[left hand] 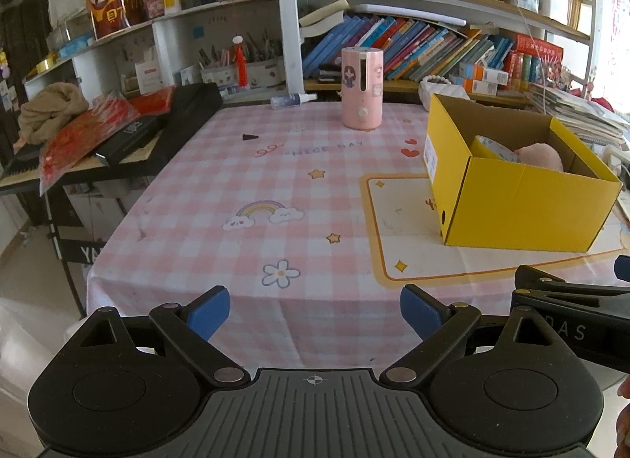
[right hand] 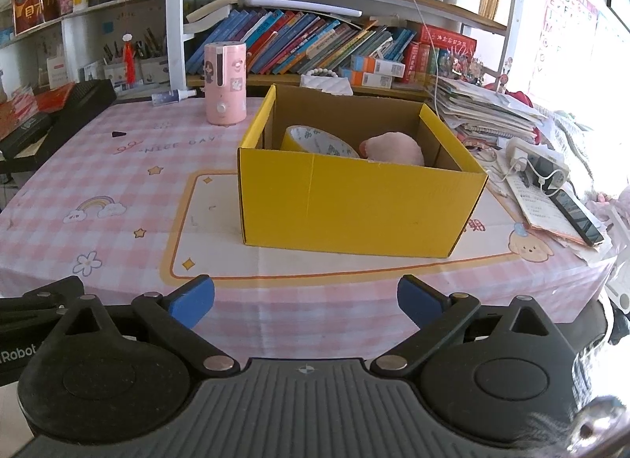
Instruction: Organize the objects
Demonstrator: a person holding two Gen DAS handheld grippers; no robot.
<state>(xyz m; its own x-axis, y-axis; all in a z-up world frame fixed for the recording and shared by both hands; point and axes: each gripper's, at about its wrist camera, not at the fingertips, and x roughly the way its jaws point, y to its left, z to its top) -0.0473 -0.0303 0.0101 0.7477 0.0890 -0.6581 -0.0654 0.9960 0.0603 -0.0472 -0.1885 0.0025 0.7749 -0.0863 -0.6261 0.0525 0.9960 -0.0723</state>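
Observation:
An open yellow cardboard box [right hand: 354, 202] stands on the pink checked tablecloth [right hand: 118, 166]; it also shows in the left wrist view [left hand: 519, 206]. Inside it lie a roll of tape [right hand: 319, 145] and a pink plush toy [right hand: 393, 149]. A pink cylindrical humidifier [left hand: 361, 88] stands upright at the table's far side, left of the box. My left gripper [left hand: 315, 312] is open and empty at the table's near edge. My right gripper [right hand: 306, 300] is open and empty, in front of the box.
A small spray bottle [left hand: 291, 99] lies behind the humidifier. A small black piece [left hand: 249, 137] lies on the cloth. A black keyboard case with red packets [left hand: 130, 131] sits left of the table. Papers, a phone and a charger [right hand: 551, 182] lie right of the box. Bookshelves stand behind.

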